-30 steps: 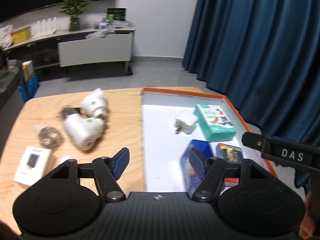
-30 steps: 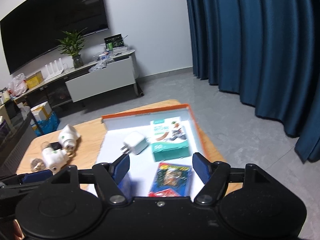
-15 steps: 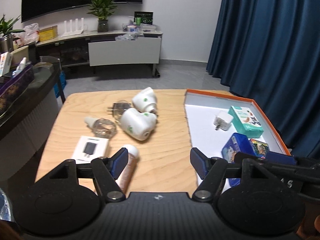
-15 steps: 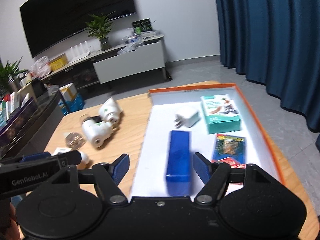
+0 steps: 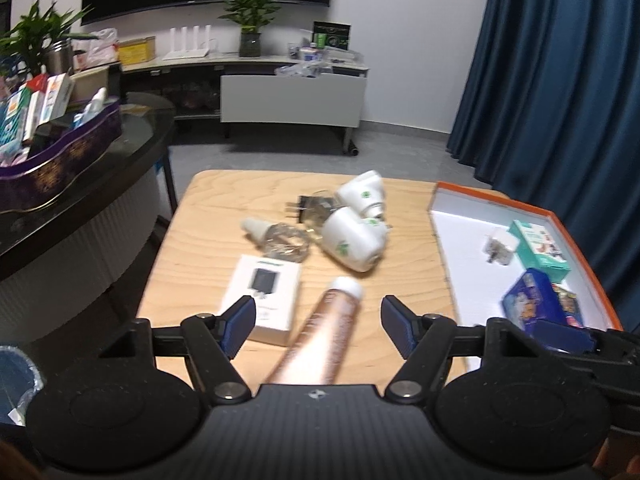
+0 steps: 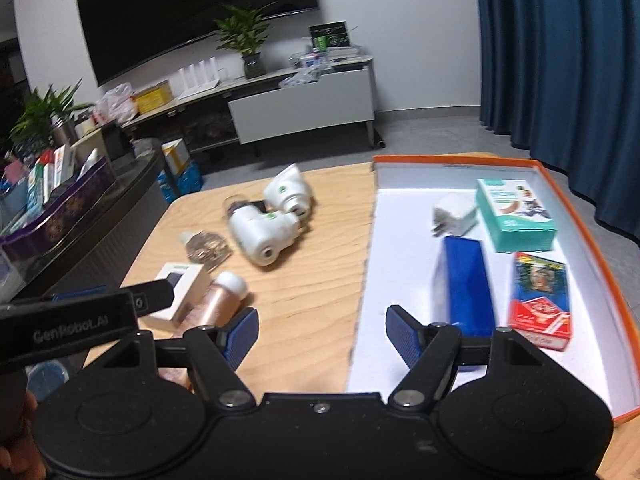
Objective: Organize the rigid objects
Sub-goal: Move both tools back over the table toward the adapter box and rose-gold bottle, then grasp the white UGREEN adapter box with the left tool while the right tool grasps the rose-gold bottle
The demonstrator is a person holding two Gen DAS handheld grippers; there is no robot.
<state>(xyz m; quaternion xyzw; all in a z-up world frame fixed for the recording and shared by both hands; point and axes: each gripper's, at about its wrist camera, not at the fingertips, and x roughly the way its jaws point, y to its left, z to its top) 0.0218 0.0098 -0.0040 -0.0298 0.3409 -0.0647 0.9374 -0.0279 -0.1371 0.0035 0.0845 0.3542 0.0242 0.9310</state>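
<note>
I had the left tool [image 5: 318, 322] above the near edge of the wooden worktop [image 5: 248, 196], its fingers apart and clamping nothing. A rose-gold tube [image 5: 320, 340] with a white cap lay on the worktop in the gap between them; neither pad touched it. A white charger box [image 5: 266, 296] sat just left of the tube. Farther back lay two white plug-in units [image 5: 354, 236] and a clear bottle [image 5: 280, 236].

The right tool [image 6: 320, 334] also stood apart and empty, over the left edge of the orange-rimmed tray [image 6: 580, 208]. The tray held a blue box [image 6: 464, 280], a white adapter [image 6: 456, 216], a teal carton [image 6: 514, 216] and a card pack [image 6: 540, 300].
</note>
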